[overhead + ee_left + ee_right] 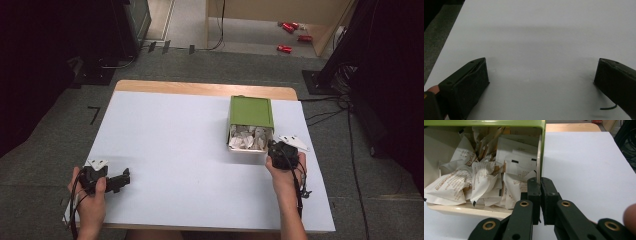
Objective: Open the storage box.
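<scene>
A green box (251, 111) lies at the table's right, its cream drawer (246, 149) pulled toward me and full of several crumpled white packets (474, 180). My right gripper (274, 148) is at the drawer's front right corner. In the right gripper view its jaws (540, 183) are shut on the drawer's thin right wall (539, 157). My left gripper (124, 178) rests low on the white table (175, 135) near the front left corner. In the left gripper view it is wide open (540, 80), with bare table between its fingers (466, 85).
The green sleeve (499, 122) covers the drawer's far half. Bare tabletop (584, 162) lies to the right of the box. On the floor beyond the table are red cans (290, 30), with black cables (345, 105) and dark stands at the right.
</scene>
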A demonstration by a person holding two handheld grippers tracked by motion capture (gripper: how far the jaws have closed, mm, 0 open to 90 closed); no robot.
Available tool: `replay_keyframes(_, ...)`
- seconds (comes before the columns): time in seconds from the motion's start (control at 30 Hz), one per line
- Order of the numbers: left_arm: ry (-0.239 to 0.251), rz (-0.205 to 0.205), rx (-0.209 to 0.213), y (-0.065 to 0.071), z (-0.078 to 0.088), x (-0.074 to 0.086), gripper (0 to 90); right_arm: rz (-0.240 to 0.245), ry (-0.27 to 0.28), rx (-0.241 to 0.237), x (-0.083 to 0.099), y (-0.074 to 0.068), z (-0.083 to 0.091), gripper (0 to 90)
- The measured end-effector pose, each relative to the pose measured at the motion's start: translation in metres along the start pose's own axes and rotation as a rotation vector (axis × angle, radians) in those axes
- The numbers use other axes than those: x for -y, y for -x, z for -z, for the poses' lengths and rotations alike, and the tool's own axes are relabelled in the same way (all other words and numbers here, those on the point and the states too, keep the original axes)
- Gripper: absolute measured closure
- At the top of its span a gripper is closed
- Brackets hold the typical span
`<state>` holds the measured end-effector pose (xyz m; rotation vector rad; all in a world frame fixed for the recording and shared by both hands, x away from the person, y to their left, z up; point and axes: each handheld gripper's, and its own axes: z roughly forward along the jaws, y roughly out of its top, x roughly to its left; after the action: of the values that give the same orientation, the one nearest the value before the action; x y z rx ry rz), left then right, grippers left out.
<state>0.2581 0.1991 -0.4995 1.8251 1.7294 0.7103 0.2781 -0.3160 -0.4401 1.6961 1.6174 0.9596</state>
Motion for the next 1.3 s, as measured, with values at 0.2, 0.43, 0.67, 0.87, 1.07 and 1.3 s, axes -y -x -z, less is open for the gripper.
replay_keyframes(0.2, 0.000, 0.000, 0.000, 0.000, 0.000, 0.000, 0.0, 0.006, -0.004, -0.013, 0.003, 0.000, 0.005, 90.0)
replay_keyframes(0.43, 0.000, 0.000, 0.000, 0.000, 0.000, 0.000, 0.0, 0.002, -0.005, -0.023, 0.006, 0.000, 0.010, 90.0)
replay_keyframes(0.67, 0.000, 0.000, 0.000, 0.000, 0.000, 0.000, 0.0, 0.004, -0.008, -0.028, 0.010, 0.000, 0.016, 90.0)
replay_keyframes(0.87, 0.001, 0.000, 0.000, 0.000, 0.000, 0.000, 0.0, 0.007, -0.010, -0.032, 0.015, 0.000, 0.024, 90.0)
replay_keyframes(1.07, 0.000, 0.000, 0.000, 0.000, 0.000, 0.000, 0.0, 0.009, -0.007, -0.027, 0.020, -0.001, 0.030, 90.0)
replay_keyframes(1.3, 0.000, 0.000, 0.000, 0.000, 0.000, 0.000, 0.0, 0.010, -0.006, -0.030, 0.026, -0.001, 0.038, 90.0)
